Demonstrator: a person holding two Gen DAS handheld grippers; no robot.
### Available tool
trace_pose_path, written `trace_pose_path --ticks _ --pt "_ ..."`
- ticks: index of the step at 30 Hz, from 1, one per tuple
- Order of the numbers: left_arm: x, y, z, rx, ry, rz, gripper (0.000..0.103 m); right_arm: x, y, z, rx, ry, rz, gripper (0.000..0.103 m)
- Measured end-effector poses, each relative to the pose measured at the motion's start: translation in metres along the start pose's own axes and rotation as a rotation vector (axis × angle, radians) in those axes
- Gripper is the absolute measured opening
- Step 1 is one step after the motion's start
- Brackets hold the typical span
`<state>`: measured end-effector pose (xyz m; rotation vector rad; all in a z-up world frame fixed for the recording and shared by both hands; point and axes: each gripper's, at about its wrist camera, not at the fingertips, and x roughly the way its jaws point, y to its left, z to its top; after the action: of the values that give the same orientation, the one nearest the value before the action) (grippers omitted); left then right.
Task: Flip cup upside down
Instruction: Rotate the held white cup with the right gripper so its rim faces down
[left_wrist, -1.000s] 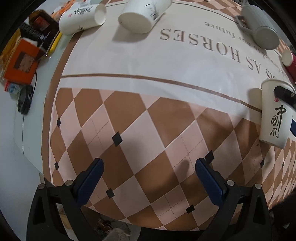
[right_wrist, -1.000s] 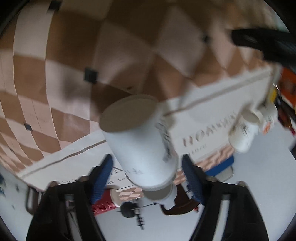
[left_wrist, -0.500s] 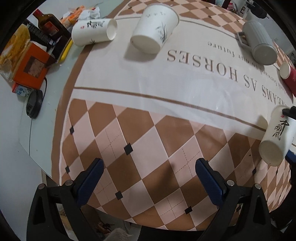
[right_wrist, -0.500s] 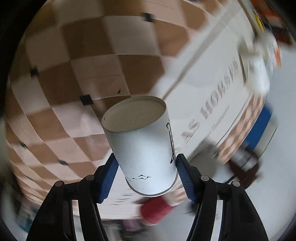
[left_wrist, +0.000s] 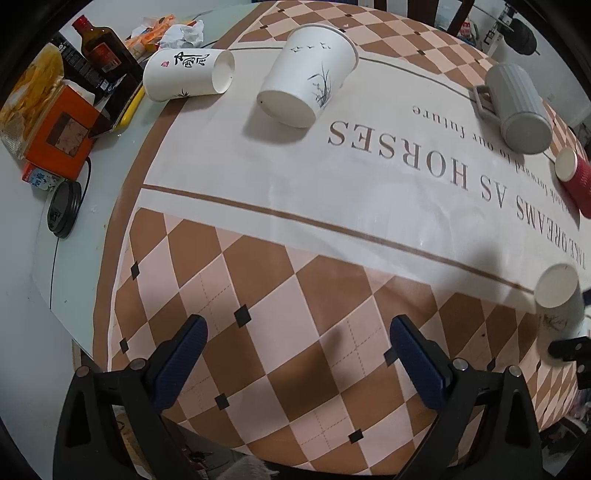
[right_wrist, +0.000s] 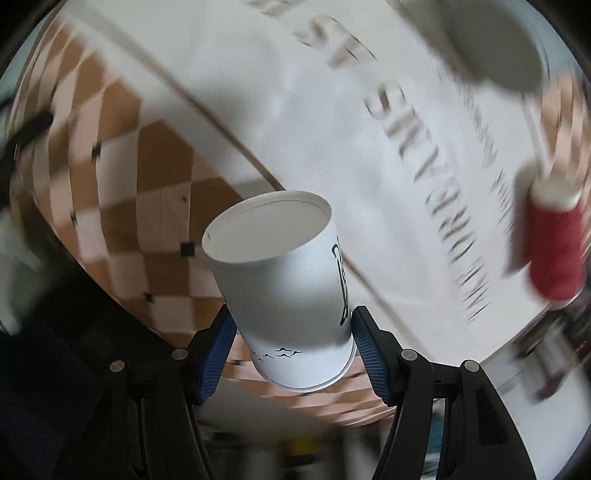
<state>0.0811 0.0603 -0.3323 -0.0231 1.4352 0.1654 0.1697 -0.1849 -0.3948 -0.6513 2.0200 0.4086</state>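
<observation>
**Cup in the right gripper, partway through the turn**

Nearest to me, my right gripper is pinching the white paper cup across its wider, rimmed end, one blue pad pressed against each side. The rolled rim sits down by the pads, and the cup's recessed base points away from the camera, out over the tablecloth. I read this as the middle of the flip: the cup is lifted clear of the cloth and tilted, not yet set down mouth-first. The right wrist view is smeared, so I cannot judge its height.

My left gripper is spread wide and holds nothing, hovering over the checked part of the cloth. In the left wrist view the cup shows at the far right edge, base towards me, well apart from those fingers.

Next I would finish rotating the wrist until the mouth faces straight down, lower it onto a bare patch, then release. The thin paper wall probably dents under a hard squeeze, so a light grip seems wise.

Farther off, a red cup lies near, then a grey mug and two more paper cups lying on their sides.
</observation>
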Motion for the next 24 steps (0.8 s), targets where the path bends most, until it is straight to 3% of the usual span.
trace_pose_path --ticks 3,11,15,18,22,24 --pt "-0.001 -0.005 0.003 -0.002 -0.012 0.006 0.101 0.007 -0.019 0.008 0.114 0.018 0.092 0.066" --pt "-0.002 -0.028 0.009 0.019 -0.021 -0.008 0.101 0.005 -0.041 0.017 0.232 -0.008 0.144 0.066" --pt "-0.005 -0.04 0.008 0.045 -0.025 -0.009 0.101 0.0 -0.043 0.016 0.222 -0.013 0.133 0.069" --pt "-0.007 -0.046 0.006 0.061 -0.024 -0.009 0.101 -0.005 -0.037 0.013 0.201 -0.03 0.114 0.085" --pt "-0.01 -0.054 0.003 0.07 -0.02 -0.011 0.101 -0.019 -0.031 0.015 0.177 -0.122 0.028 0.085" --pt "-0.01 -0.057 0.001 0.076 -0.012 -0.013 0.101 -0.023 -0.03 0.017 0.175 -0.16 0.032 0.083"
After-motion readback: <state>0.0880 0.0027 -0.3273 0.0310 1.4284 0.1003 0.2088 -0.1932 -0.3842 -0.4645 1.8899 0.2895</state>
